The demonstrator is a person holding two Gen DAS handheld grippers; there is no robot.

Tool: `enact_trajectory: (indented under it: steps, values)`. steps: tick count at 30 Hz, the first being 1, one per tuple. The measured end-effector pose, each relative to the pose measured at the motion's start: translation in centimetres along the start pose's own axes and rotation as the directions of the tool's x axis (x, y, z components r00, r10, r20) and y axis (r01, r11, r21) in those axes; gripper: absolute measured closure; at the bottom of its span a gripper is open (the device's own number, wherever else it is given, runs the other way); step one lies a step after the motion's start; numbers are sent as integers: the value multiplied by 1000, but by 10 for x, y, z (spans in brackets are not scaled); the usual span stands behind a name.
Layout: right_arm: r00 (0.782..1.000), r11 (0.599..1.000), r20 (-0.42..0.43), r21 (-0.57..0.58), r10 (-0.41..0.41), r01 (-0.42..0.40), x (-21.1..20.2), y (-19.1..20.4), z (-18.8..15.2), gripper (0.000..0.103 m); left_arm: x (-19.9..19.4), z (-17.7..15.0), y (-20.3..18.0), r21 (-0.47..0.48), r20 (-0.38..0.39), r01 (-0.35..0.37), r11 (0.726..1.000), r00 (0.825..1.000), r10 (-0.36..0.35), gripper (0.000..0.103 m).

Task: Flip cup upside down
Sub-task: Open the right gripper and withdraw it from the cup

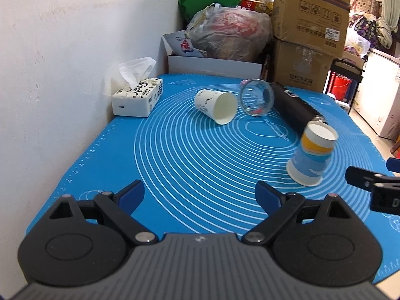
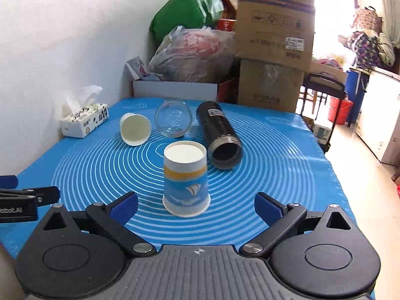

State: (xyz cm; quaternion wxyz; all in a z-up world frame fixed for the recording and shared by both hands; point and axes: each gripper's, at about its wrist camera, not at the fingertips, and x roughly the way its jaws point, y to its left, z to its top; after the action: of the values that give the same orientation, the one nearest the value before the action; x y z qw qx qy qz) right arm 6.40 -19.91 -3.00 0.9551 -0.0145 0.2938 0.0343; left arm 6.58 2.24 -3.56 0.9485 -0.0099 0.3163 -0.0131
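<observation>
A blue, white and orange paper cup [image 2: 185, 180] stands upside down on the blue mat [image 2: 275, 170], base up; it also shows in the left wrist view [image 1: 311, 153]. My right gripper [image 2: 196, 206] is open and empty, just in front of this cup, fingers apart on either side and not touching. My left gripper [image 1: 200, 195] is open and empty over the mat's near left part. A white paper cup [image 2: 135, 128] lies on its side at the back, also in the left wrist view [image 1: 216, 106].
A clear glass [image 2: 173, 120] and a black flask [image 2: 220, 135] lie on their sides behind the cup. A tissue box [image 1: 137, 97] sits by the wall. Bags and cardboard boxes [image 2: 272, 40] are stacked beyond the mat's far edge.
</observation>
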Motion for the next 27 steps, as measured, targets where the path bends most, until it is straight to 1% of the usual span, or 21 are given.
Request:
enact_trajectory:
  steps: [4, 13, 23, 27]
  values:
    - [1000, 1000, 25, 25, 5, -6, -31, -5, -7, 2, -14, -7, -7, 33, 8, 9, 999, 1000, -9, 9]
    - [999, 998, 16, 59, 36, -37, -72, -12, -32, 2, -40, -25, -17, 71, 12, 19, 997, 1000, -20, 9]
    - [999, 996, 17, 67, 52, -53, -95, -13, -48, 3, -58, -37, -25, 94, 11, 21, 995, 1000, -22, 9]
    - [999, 997, 18, 62, 51, -52, -100, -12, -50, 3, -62, -40, -24, 86, 10, 18, 996, 1000, -19, 9]
